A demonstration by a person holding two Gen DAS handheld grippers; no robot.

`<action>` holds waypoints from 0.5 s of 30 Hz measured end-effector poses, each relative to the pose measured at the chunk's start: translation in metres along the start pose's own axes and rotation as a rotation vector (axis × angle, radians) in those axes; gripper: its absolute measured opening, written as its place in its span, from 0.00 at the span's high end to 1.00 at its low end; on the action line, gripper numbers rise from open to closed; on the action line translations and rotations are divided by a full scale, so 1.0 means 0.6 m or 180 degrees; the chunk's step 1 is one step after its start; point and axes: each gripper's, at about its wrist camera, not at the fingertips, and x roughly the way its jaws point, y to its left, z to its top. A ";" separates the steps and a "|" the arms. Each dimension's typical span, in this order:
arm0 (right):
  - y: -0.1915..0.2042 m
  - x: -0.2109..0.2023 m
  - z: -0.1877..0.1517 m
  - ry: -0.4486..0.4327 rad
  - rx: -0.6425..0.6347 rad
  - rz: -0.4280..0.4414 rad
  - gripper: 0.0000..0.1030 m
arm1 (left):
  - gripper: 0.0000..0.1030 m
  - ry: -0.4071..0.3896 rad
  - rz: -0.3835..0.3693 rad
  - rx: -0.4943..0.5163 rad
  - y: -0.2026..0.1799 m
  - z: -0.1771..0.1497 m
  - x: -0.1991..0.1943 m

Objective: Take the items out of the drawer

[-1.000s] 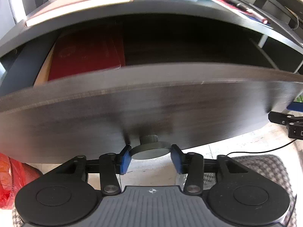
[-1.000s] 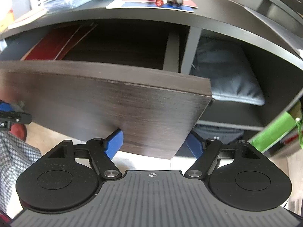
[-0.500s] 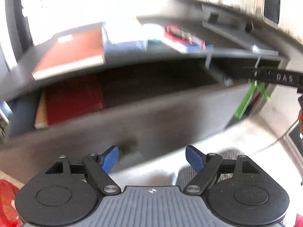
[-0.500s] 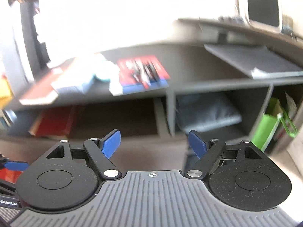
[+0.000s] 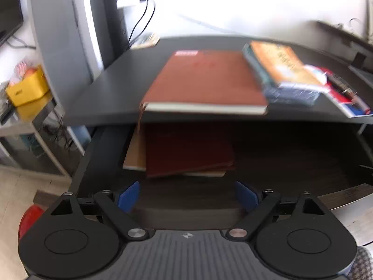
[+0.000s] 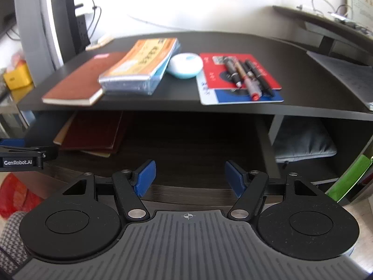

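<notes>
- We see the drawer (image 5: 279, 163) pulled out under the worktop (image 6: 181, 98), with dark red books (image 5: 186, 151) stacked in its left part.
- Our left hand-held gripper (image 5: 187, 193) has just been opening; its jaws stand apart, nothing between them.
- Our right hand-held gripper (image 6: 187, 177) has just been closing, yet stays apart and empty above the drawer front.

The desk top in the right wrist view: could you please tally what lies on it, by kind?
Brown notebook: 1
Orange-covered book: 1
Round white and blue case: 1
Red and blue booklet: 1
Pens on that booklet: 3
Total: 7
A pale item at the far left edge is too blurred to name.
</notes>
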 end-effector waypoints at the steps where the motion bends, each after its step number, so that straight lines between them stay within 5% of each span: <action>1: 0.003 0.006 0.001 0.0039 -0.0005 0.0010 0.31 | 0.10 0.0008 0.0012 -0.0013 0.001 0.000 0.004; 15: 0.014 0.024 0.000 0.0242 0.0065 -0.0105 0.24 | 0.09 -0.0022 -0.0090 -0.0042 0.012 -0.015 0.000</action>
